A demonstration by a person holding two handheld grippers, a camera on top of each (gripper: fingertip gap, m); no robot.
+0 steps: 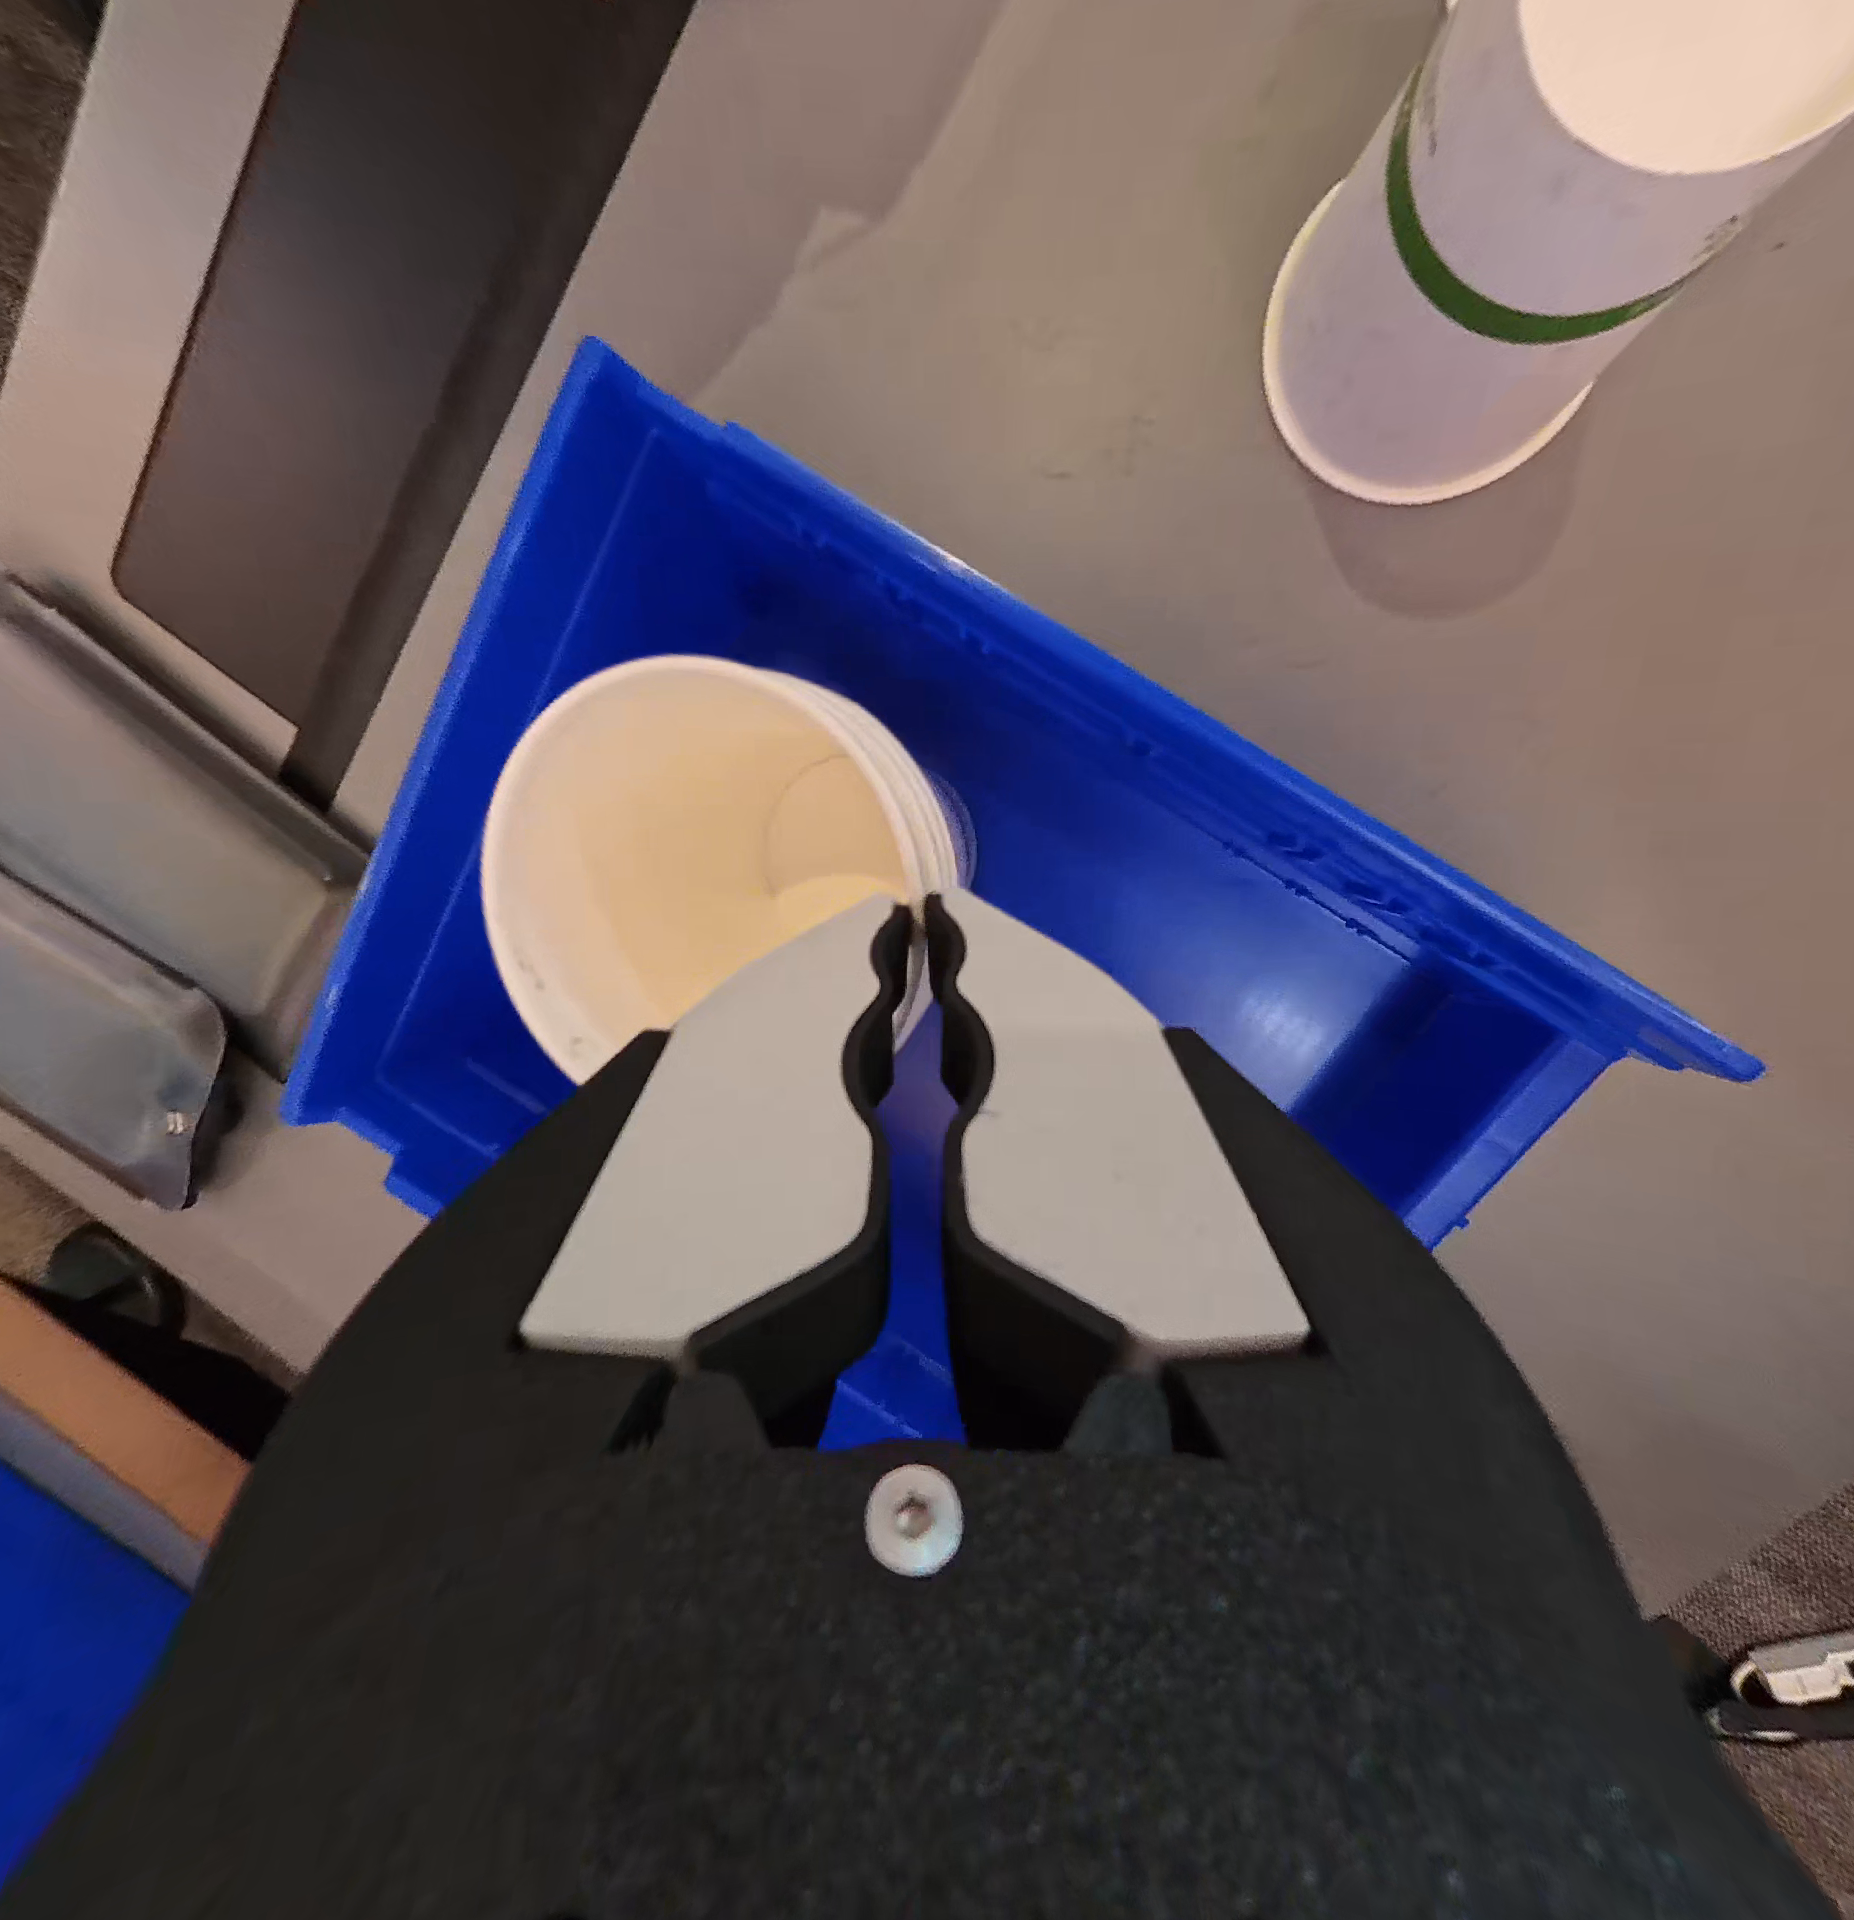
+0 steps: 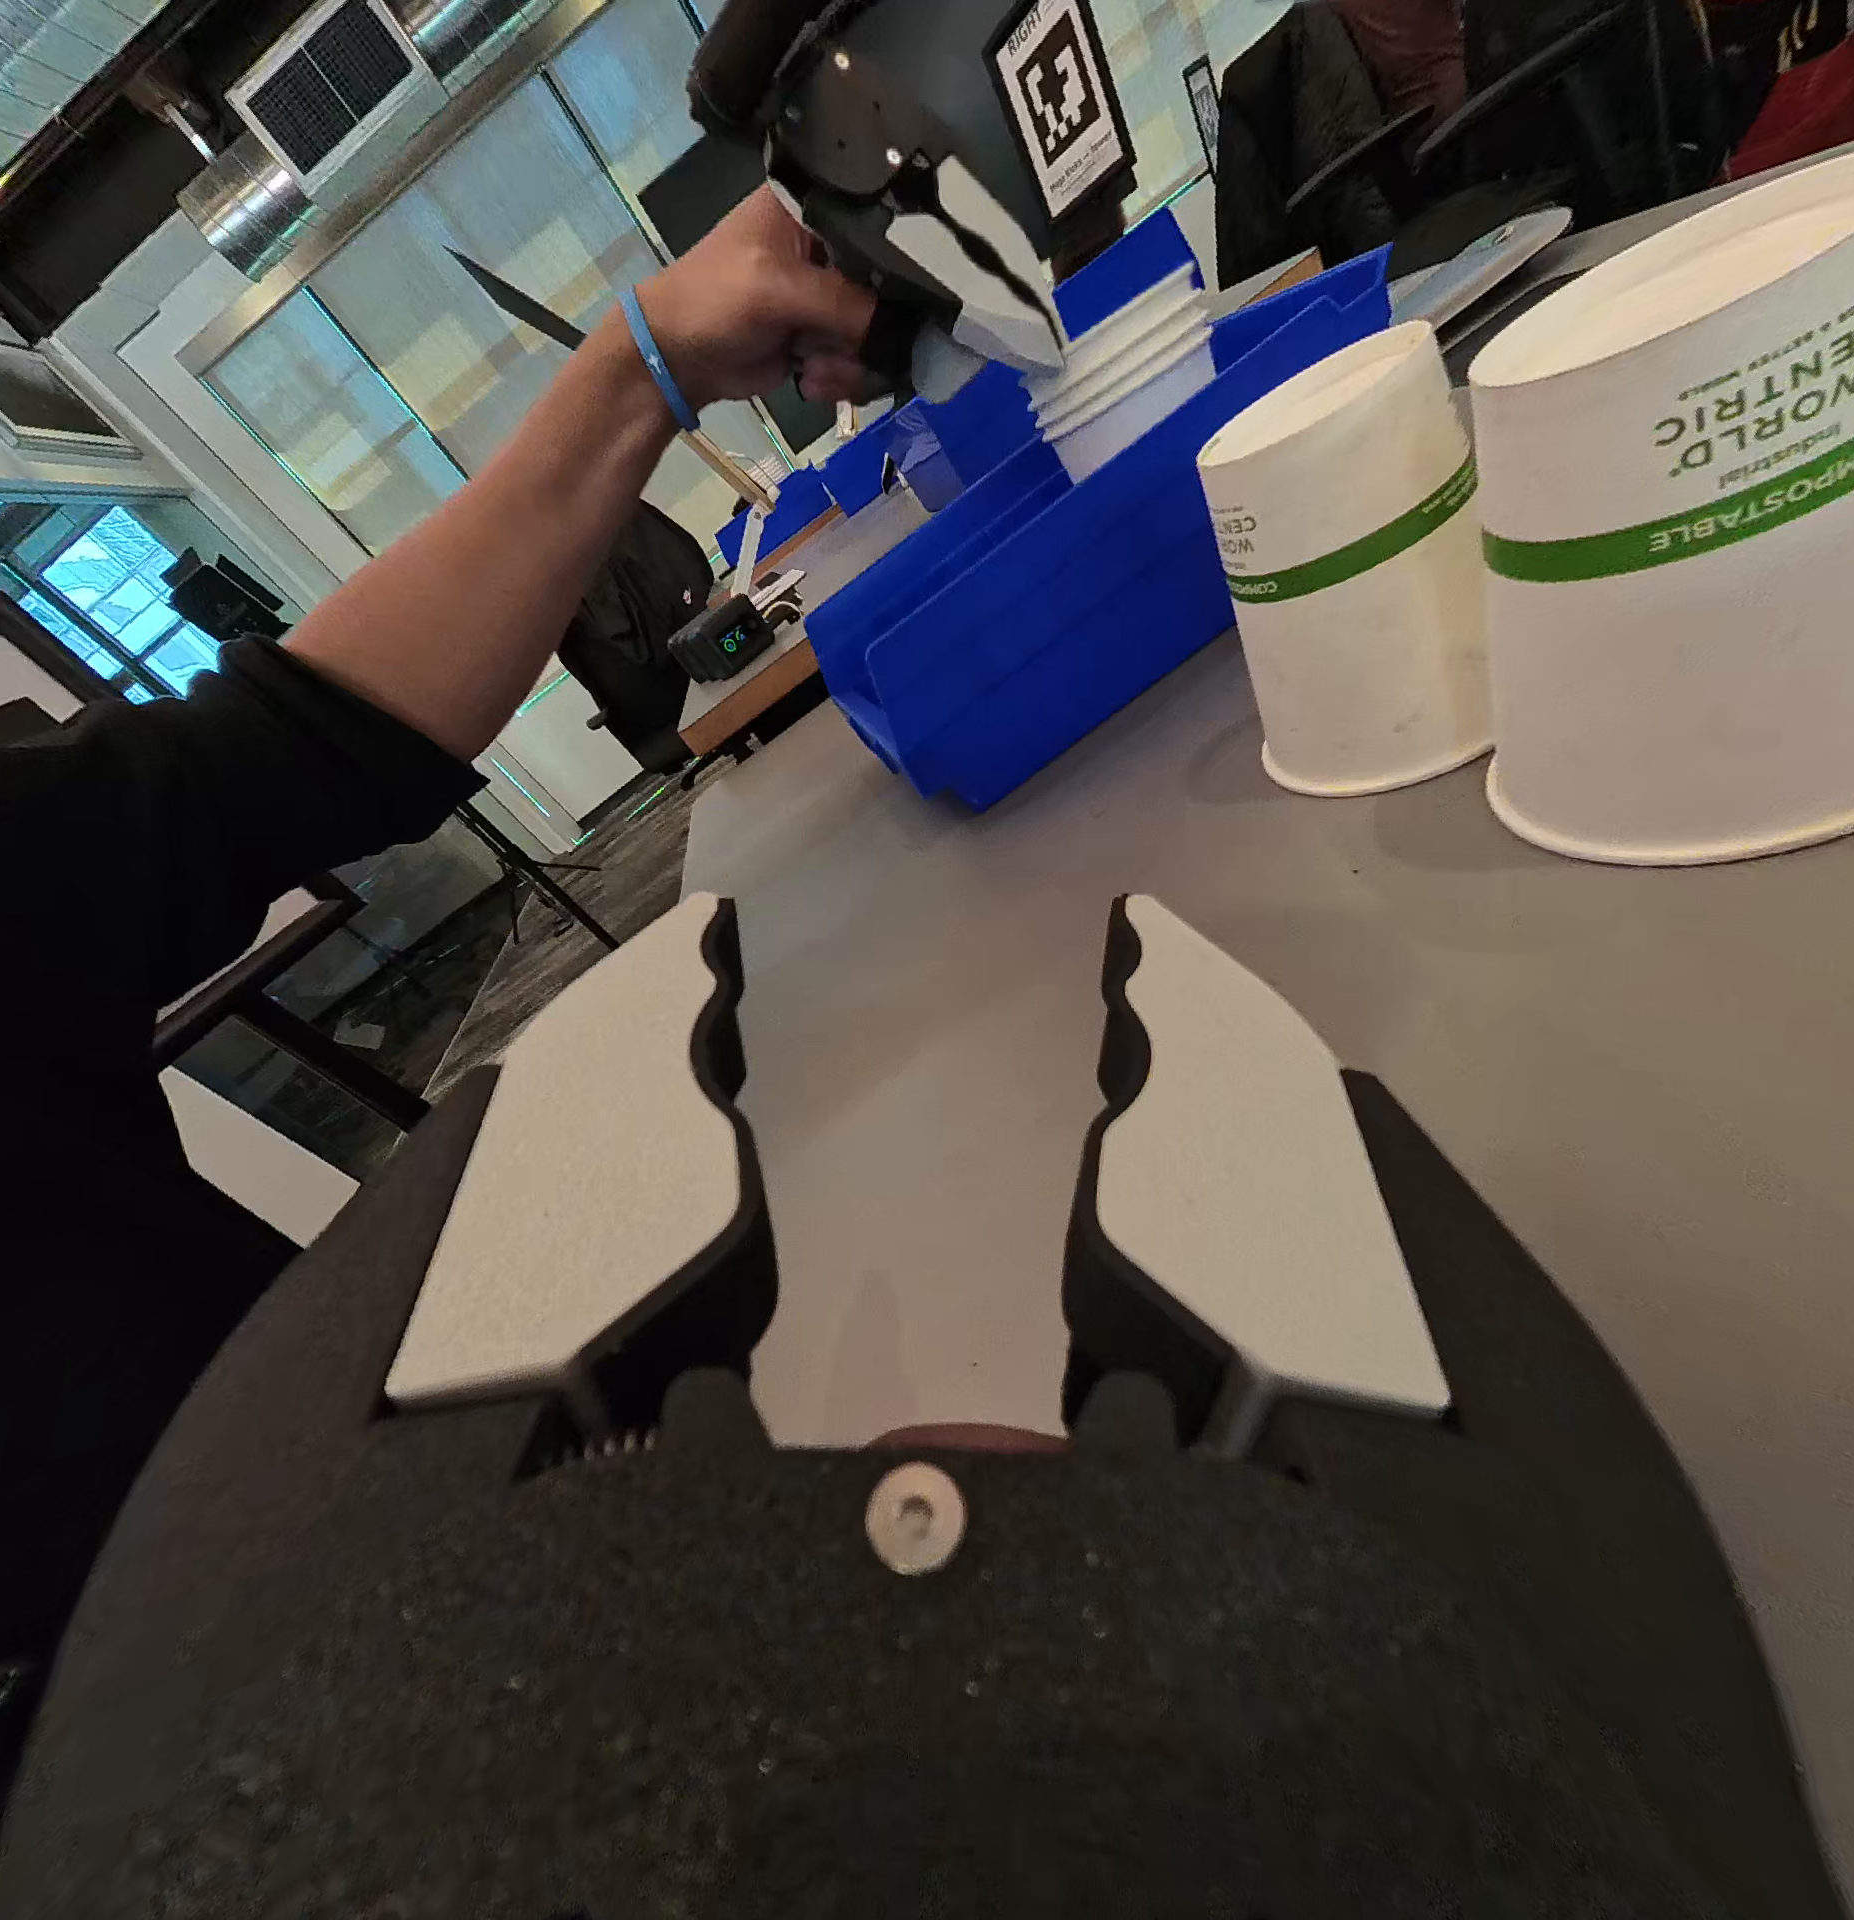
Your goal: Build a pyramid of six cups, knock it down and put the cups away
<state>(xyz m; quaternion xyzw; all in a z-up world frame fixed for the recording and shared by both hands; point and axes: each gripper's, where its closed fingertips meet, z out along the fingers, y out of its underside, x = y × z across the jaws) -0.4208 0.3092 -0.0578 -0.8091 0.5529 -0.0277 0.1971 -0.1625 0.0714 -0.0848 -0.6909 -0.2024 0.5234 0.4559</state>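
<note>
Left wrist view looks down along the left gripper (image 1: 921, 914), whose fingers (image 1: 757, 1153) are clenched on the rim of a stack of nested white cups (image 1: 694, 842). The rim sits pinched between the dark wavy pads at the very tips. The stack hangs mouth toward the camera, with several rims layered one behind another, over the inside of a blue bin (image 1: 1162, 831) that sits on the grey desk (image 1: 1525, 831). Whether the bottom of the stack touches the bin floor cannot be told. Farther off on the desk, beyond the bin, an upside-down white cup with a green band (image 1: 1505, 239) stands on its mouth; it is partly cut off by the top edge of the picture.

In the right wrist view, the right gripper (image 2: 921, 920) hovers low over bare desk (image 2: 902, 1143), its fingers (image 2: 611, 1143) released and spread wide with nothing between them. Ahead to the right, two upside-down cups stand side by side on the desk: a near cup (image 2: 1712, 499) at the picture's edge and a second cup (image 2: 1349, 561) just beside it, between it and the bin. Past them sits the blue bin (image 2: 1037, 613), and above it the stack of cups (image 2: 1120, 353) is gripped by the left gripper (image 2: 1053, 348), which is held in the person's hand (image 2: 757, 312); a blue wristband (image 2: 658, 358) circles that wrist. More blue bins (image 2: 871, 468) and chairs stand in the room behind.
</note>
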